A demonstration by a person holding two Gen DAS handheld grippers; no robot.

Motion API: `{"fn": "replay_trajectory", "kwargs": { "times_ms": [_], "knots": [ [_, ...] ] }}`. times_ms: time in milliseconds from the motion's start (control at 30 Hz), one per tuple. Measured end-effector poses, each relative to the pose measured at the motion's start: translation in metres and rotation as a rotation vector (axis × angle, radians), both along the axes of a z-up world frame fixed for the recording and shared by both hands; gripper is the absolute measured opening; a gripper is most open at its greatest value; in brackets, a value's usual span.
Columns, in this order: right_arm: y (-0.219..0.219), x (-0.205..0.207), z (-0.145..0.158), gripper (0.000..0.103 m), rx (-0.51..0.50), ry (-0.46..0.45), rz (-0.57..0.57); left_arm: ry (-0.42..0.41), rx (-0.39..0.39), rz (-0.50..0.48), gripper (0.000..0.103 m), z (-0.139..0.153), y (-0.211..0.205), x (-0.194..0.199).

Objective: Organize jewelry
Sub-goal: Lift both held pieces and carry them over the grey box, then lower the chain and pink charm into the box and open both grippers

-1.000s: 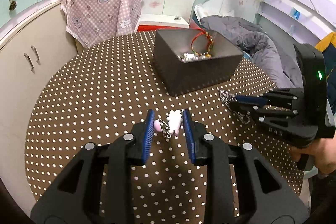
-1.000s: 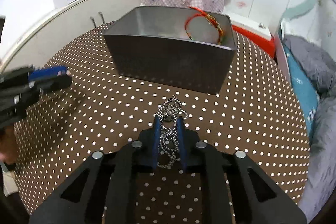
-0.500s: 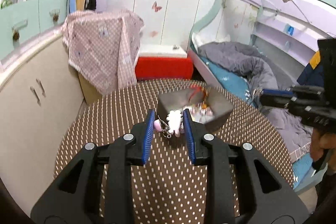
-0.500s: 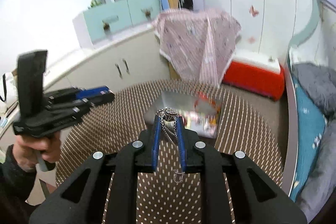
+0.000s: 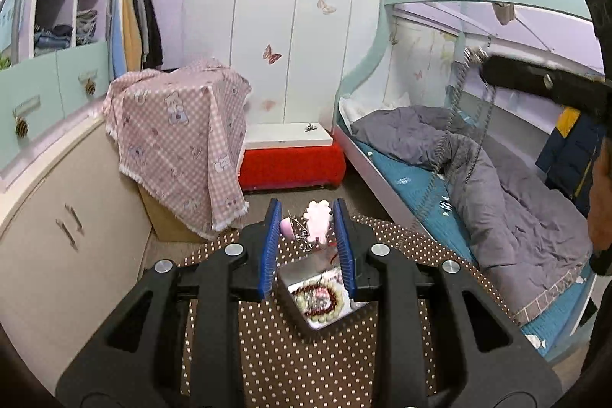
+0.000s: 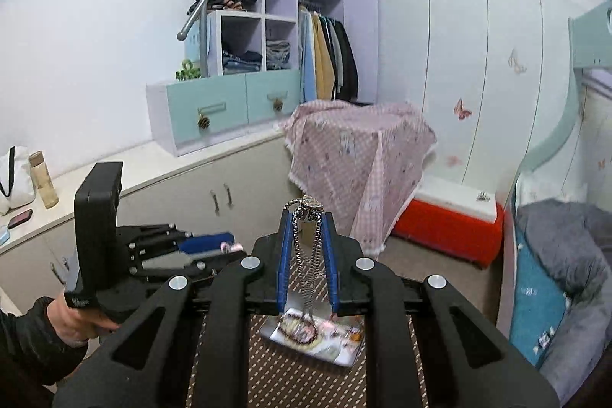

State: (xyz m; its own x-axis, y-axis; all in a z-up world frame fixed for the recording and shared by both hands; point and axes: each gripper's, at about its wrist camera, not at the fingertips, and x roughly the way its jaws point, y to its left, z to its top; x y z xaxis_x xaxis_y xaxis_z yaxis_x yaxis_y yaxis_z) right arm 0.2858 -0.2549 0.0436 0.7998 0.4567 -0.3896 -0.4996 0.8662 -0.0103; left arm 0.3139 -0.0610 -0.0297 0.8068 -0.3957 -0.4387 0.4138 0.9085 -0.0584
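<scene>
My left gripper is shut on a pink and white hair clip and holds it high above the table. My right gripper is shut on a silver chain necklace that hangs down between its fingers. The chain also shows dangling in the left wrist view, below the right gripper. The grey jewelry box sits far below on the brown dotted table, with bead bracelets inside. The box lies under the hanging chain in the right wrist view. The left gripper shows there at left.
A cabinet counter with a bottle runs along the left. A pink checked cloth covers a box beyond the table. A red and white chest and a bed with a grey quilt stand behind and to the right.
Both grippers have risen far above the table with their items still held. The box now looks small and far below, and the chain hangs free.
</scene>
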Motion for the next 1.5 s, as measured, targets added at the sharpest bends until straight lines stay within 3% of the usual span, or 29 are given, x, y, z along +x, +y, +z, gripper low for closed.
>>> {"fn": "replay_trajectory", "kwargs": {
  "times_ms": [300, 567, 633, 667, 700, 767, 833, 900, 1133, 1500],
  "knots": [
    [-0.005, 0.023, -0.017, 0.014, 0.015, 0.052, -0.019, 0.047, 0.01, -0.059, 0.027, -0.003, -0.029, 0.023],
    [-0.013, 0.062, -0.086, 0.016, 0.034, 0.234, -0.051, 0.203, 0.073, -0.088, 0.03, -0.056, -0.051, 0.054],
    [-0.016, 0.072, -0.101, 0.016, 0.042, 0.272, -0.069, 0.223, 0.096, -0.061, 0.063, -0.066, -0.051, 0.059],
    [-0.019, 0.076, -0.109, 0.023, 0.051, 0.295, -0.087, 0.208, 0.1, -0.028, 0.081, -0.069, -0.048, 0.06],
    [-0.022, 0.077, -0.113, 0.03, 0.061, 0.308, -0.098, 0.199, 0.096, -0.014, 0.083, -0.07, -0.045, 0.059],
    [-0.028, 0.077, -0.12, 0.068, 0.09, 0.322, -0.122, 0.223, 0.083, 0.007, 0.083, -0.073, -0.039, 0.062],
    [-0.035, 0.071, -0.12, 0.084, 0.127, 0.314, -0.143, 0.23, 0.068, 0.045, 0.083, -0.073, -0.029, 0.062],
    [-0.039, 0.067, -0.118, 0.092, 0.152, 0.309, -0.156, 0.225, 0.056, 0.066, 0.087, -0.07, -0.022, 0.059],
    [-0.039, 0.049, -0.11, 0.095, 0.142, 0.284, -0.242, 0.15, 0.053, 0.145, 0.092, -0.053, -0.006, 0.031],
    [-0.024, -0.009, -0.086, 0.095, 0.144, 0.209, -0.271, 0.05, 0.06, 0.226, 0.095, -0.021, 0.006, -0.031]
  ]
}}
